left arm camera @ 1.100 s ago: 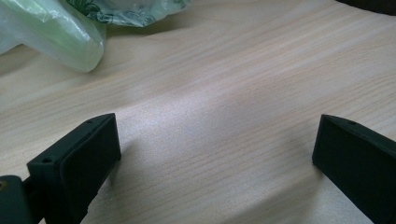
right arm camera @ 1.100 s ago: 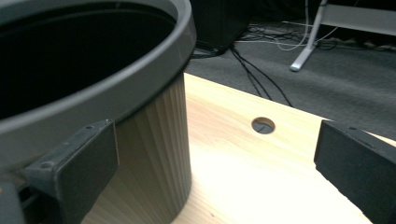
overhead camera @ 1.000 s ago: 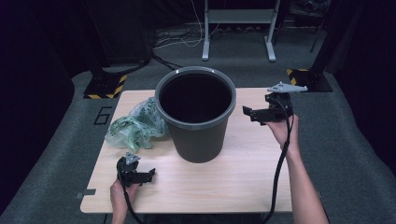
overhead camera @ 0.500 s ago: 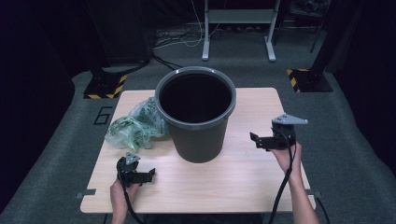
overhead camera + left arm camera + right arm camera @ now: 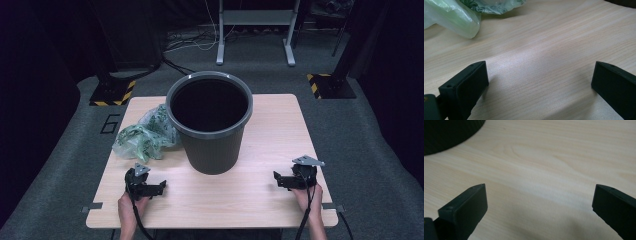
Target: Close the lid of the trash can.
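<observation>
A dark grey bin (image 5: 210,122) stands upright in the middle of the wooden table (image 5: 265,120), its inside dark. A crumpled green plastic bag (image 5: 142,137) lies against its left side; the bag (image 5: 451,15) also shows at the top left of the left gripper view. My left gripper (image 5: 159,188) rests low at the front left, open, jaws wide apart over bare wood (image 5: 539,65). My right gripper (image 5: 276,179) sits at the front right, open, with nothing between its jaws. The bin's base (image 5: 446,133) shows at the top left of the right gripper view.
Beyond the table lies grey carpet with a metal stand (image 5: 252,30) at the back and yellow-black striped floor blocks (image 5: 112,92) at both sides. Cables trail from both grippers off the table's front edge.
My right gripper has come down from beside the bin's rim at the back right to the table's front right. The left gripper has stayed put.
</observation>
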### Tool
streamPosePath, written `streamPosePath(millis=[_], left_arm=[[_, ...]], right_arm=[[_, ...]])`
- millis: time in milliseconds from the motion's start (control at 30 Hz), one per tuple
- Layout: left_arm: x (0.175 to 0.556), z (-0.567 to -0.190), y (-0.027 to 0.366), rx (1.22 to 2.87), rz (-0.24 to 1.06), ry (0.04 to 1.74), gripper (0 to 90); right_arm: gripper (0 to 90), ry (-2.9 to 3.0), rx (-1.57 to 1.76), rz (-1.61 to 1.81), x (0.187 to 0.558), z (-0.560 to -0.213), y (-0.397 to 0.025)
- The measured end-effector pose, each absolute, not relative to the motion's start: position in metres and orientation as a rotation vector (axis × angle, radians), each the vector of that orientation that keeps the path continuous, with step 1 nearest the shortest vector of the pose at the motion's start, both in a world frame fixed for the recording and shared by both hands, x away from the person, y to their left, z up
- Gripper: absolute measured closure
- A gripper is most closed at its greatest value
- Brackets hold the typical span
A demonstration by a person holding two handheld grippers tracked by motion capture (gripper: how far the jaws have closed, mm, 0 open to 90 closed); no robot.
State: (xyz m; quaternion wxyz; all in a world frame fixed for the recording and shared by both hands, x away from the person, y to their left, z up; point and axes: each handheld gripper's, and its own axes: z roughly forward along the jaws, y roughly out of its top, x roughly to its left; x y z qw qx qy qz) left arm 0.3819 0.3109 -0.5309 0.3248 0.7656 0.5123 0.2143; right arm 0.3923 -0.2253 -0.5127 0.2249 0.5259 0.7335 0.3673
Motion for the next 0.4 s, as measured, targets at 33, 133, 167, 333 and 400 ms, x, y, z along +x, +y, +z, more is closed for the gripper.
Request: streamPosePath(millis=[33, 133, 167, 333, 400], left_arm=[[0.382, -0.531, 0.311, 2.008, 0.56, 1.345, 0.8], [0.382, -0.531, 0.311, 2.009, 0.562, 1.342, 0.8], [0.382, -0.531, 0.311, 2.009, 0.56, 1.345, 0.8], [0.382, -0.531, 0.311, 2.01, 0.562, 1.342, 0.8], [0.382, -0.531, 0.311, 2.01, 0.56, 1.345, 0.7]], right_arm=[[0.0, 2.028, 1.458, 1.007, 0.391, -0.517, -0.227], [0.0, 2.042, 1.473, 0.989, 0.387, -0.526, -0.229], [0.0, 2.057, 1.478, 0.967, 0.387, -0.527, -0.229], [0.0, 2.107, 1.438, 0.886, 0.386, -0.529, -0.227], [0.0, 2.102, 1.441, 0.885, 0.385, -0.529, -0.227]])
